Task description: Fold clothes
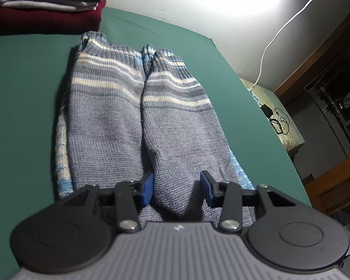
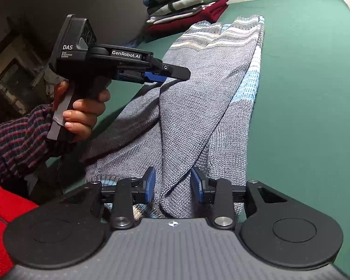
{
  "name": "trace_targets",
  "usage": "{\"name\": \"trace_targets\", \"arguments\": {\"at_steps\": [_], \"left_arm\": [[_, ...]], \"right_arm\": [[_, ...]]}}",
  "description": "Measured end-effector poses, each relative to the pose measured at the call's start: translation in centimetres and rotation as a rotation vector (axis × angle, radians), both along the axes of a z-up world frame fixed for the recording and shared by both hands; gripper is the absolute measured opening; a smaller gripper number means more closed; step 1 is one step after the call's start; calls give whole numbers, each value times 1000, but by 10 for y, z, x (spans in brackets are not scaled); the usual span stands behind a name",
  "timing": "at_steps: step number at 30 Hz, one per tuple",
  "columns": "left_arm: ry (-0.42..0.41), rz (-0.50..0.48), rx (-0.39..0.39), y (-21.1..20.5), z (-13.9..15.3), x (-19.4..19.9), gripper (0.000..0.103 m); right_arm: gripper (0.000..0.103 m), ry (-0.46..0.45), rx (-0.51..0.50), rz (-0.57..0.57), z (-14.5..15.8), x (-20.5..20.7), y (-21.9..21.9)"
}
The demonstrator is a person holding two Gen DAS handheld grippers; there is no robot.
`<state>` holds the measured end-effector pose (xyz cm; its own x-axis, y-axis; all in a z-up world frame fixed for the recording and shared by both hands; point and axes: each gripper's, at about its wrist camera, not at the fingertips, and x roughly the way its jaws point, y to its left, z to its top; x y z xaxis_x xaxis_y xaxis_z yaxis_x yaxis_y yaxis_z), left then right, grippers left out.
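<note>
My left gripper [image 1: 177, 187] and right gripper [image 2: 173, 184] each stand half-open astride a raised fold of the grey-blue striped knitted sweater [image 1: 109, 107] lying on the green-covered desk [image 1: 23, 93], pads not visibly pressing.

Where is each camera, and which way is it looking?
Left wrist: on the left gripper, looking down along the sweater on the green table; only its own fingers show.
Right wrist: on the right gripper, looking along the sweater from its other end; the left gripper, a hand and a striped sleeve show.
Both see the sweater, the table and the pile of folded clothes.
</note>
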<state>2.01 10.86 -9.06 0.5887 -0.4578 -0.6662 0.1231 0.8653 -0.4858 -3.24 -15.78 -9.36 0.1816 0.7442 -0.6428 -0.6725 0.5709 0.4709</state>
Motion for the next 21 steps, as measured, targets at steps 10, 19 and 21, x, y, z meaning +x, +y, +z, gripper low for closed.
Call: {"name": "trace_targets", "arguments": {"at_steps": [10,19,21], "left_arm": [[2,17,-28,5,11,-4,17],[15,-15,47,-6,1,-8,18],[10,-16,63,-6,5,-9,19]], "right_arm": [[6,-116,-23,-57,17,-10,-8],[7,-22,-66,-52,7,5,-19],[14,5,-57,-64,12,8,-21]]}}
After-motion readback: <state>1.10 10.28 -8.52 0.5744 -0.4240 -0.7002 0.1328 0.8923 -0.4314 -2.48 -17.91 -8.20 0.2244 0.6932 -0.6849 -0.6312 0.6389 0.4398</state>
